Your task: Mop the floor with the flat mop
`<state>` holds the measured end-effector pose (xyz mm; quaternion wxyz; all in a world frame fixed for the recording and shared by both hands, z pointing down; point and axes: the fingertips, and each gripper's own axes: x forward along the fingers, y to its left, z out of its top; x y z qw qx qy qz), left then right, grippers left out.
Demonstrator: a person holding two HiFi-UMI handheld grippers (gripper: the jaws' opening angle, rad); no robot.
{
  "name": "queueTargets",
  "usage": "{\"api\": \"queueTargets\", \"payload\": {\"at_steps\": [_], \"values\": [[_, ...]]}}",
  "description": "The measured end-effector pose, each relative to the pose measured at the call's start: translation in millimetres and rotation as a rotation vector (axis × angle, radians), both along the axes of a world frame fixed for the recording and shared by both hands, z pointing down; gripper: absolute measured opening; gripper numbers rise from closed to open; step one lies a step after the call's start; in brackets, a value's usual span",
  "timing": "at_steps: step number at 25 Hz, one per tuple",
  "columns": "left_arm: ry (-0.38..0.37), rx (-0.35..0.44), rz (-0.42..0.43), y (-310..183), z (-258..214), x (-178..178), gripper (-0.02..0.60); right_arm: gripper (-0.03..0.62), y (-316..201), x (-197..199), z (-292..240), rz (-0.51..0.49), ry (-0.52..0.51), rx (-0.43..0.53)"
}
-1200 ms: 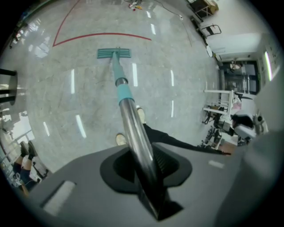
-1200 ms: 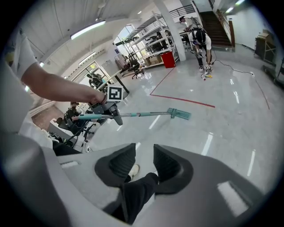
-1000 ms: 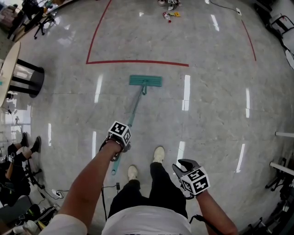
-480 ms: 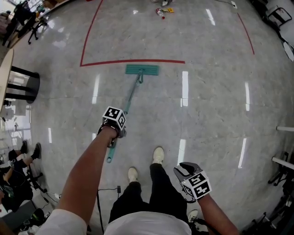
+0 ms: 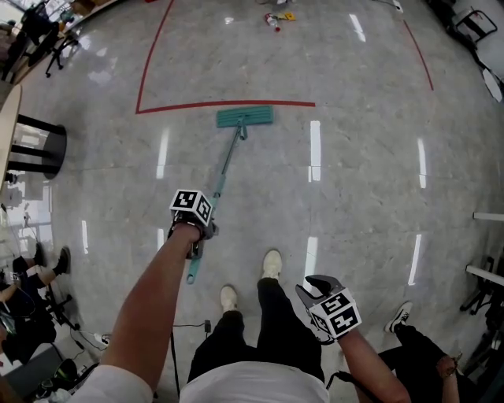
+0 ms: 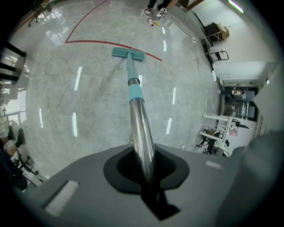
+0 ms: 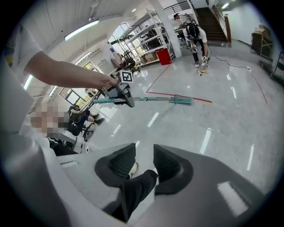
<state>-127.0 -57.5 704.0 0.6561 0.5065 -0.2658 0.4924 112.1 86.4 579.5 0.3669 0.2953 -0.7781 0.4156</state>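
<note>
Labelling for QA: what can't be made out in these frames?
- Small floor items, head view, top edge: too small to identify.
- Mop handle, left gripper view: its gripped stretch is hidden inside the left gripper.
- Table, head view: cut off by the left edge.
- Bystander, head view: cut off by the bottom-right edge.

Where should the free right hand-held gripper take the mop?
On the bare metal pole just below the left hand-held gripper, coming from its right side with jaws across it: the pole is thin, round and slanted toward the person.
</note>
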Motion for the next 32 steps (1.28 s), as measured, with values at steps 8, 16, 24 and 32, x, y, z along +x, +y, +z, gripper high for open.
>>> {"api": "queueTargets", "payload": {"at_steps": [8,16,24,32], "values": [[0.065,-0.024,-0.038,78,-22,-24,0.038,0.127,4,-25,-4,-0.037,-0.007,0.020],[-0.007,-0.011,0.022,193,-51,-79,0.038,0.126,14,-59,-8,-0.088,-0.016,0.061],[-0.081,-0.037,-0.002,282,-64,-128,0.038,0.126,24,-97,-10,-0.120,-0.029,0.081],[-0.126,-0.065,-0.016,309,-47,-138,0.038,0.126,36,-101,-10,-0.113,-0.020,0.087]]}}
